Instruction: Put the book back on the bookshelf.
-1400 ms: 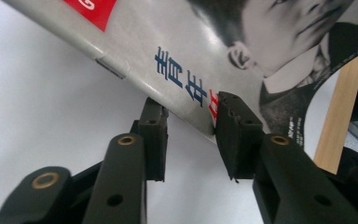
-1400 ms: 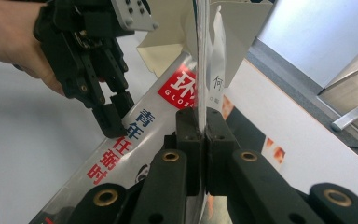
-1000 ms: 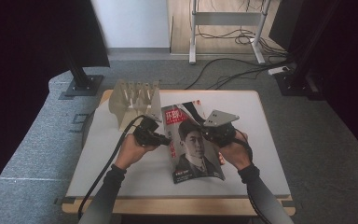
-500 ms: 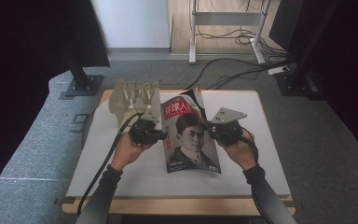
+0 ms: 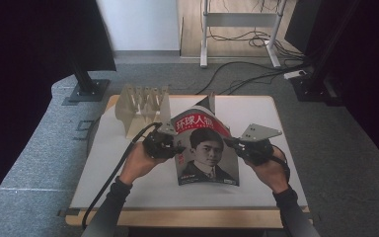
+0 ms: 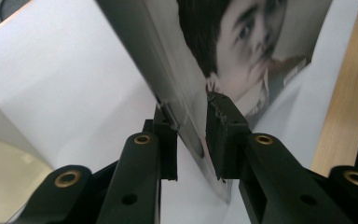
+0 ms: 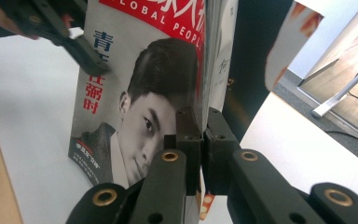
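Both tongs on magazine (image 5: 205, 148): right gripper (image 5: 238, 144) clenched on its right edge, left gripper (image 5: 173, 146) astride left edge, jaws just eased wider, page between them, pads seemingly not pressing. Since second ago magazine risen from lying flat to tilted upright, top toward far edge of table (image 5: 128, 168). Wooden rack (image 5: 143, 103) at far left corner (just behind left tongs). Cover: portrait, red title band, inner pages fanning.
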A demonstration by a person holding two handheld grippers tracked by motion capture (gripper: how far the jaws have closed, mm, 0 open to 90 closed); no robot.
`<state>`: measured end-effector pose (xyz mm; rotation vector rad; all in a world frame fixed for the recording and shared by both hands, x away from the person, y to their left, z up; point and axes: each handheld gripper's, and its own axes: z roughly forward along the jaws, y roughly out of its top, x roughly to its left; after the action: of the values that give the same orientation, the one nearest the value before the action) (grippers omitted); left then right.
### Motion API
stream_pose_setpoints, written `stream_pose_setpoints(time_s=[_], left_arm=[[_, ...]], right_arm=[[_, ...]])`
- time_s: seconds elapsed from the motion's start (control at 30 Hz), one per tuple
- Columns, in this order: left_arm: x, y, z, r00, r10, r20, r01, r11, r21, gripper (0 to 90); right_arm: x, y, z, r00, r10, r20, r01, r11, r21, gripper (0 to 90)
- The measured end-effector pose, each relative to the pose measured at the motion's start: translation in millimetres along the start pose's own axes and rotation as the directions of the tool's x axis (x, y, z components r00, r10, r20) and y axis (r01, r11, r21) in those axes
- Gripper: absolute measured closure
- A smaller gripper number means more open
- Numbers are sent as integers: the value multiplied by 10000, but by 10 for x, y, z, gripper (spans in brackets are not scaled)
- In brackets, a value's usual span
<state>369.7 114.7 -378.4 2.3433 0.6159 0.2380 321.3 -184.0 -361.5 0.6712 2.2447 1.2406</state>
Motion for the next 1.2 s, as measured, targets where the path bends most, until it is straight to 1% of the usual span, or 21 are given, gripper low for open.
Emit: stream_pose_setpoints(time_s=[0.03,0.1,0.17,0.23,0.3,0.33,0.37,0.4,0.43,0.53,0.63,0.67,0.7,0.77,0.83,0.87,0.97,1.03,1.07,1.1,1.2], left_arm=[[18,10,11,10000,-78,21,78,10000,-18,738],[29,15,20,9999,-75,-106,75,10000,-24,780],[31,17,24,9998,7,-205,-8,10000,-43,815],[15,27,27,9989,251,-408,-255,9996,-103,834],[16,37,3,9951,592,-791,-615,9977,-270,836],[20,34,-10,9931,659,-972,-703,9966,-425,843],[24,28,-25,9909,744,-1120,-801,9957,-471,848],[22,15,-28,9896,798,-1198,-854,9954,-429,850],[16,-4,-32,9892,812,-1220,-877,9949,-489,850],[-2,-51,-62,9923,852,-895,-910,9938,-634,846],[-53,-26,-82,9889,1063,-1036,-1140,9909,-718,810],[-62,-11,-104,9887,1050,-1070,-1154,9887,-954,798],[-65,9,-135,9899,981,-1022,-1104,9862,-1230,788],[-57,66,-209,9939,794,-763,-908,9829,-1601,765],[-52,138,-281,9955,684,-656,-790,9813,-1757,750],[-55,175,-311,9956,657,-671,-770,9803,-1820,737],[-71,270,-354,9956,687,-635,-790,9810,-1773,736],[-80,291,-335,9957,744,-554,-828,9821,-1691,739],[-86,296,-317,9952,791,-579,-875,9832,-1603,752],[-88,299,-292,9944,861,-618,-945,9841,-1503,785],[-81,303,-276,9944,817,-665,-910,9842,-1516,844]], right_arm=[[-2,-5,-7,10000,2,-24,-2,10000,-2,855],[-9,-13,-14,10000,-5,-20,5,10000,9,855],[-22,-18,-9,10000,11,-35,-11,10000,60,854],[-40,-12,9,9999,-22,123,20,9999,136,853],[-81,0,50,9995,-75,302,69,9998,190,851],[-107,6,78,9993,-62,365,55,9998,175,850],[-134,10,109,9992,-6,398,1,9999,149,849],[-156,9,143,9991,61,421,-66,9999,128,849],[-174,3,173,9990,138,418,-142,9998,105,848],[-215,-19,181,9989,426,202,-426,9991,-7,847],[-203,-40,146,9986,501,150,-500,9987,-19,846],[-194,-44,133,9988,467,137,-467,9989,9,845],[-182,-48,124,9989,459,124,-459,9989,6,845],[-159,-51,111,9992,403,80,-403,9992,9,842],[-143,-48,97,9995,313,-30,-313,9995,30,839],[-132,-48,95,9997,240,28,-240,9997,60,838],[-121,-59,84,9997,234,8,-234,9997,40,837],[-119,-72,77,9997,253,-30,-253,9997,-12,834],[-119,-77,76,9996,263,-41,-263,9997,-19,834],[-122,-82,73,9997,246,-36,-246,9997,0,832],[-143,-103,77,9996,288,4,-288,9996,63,814]])
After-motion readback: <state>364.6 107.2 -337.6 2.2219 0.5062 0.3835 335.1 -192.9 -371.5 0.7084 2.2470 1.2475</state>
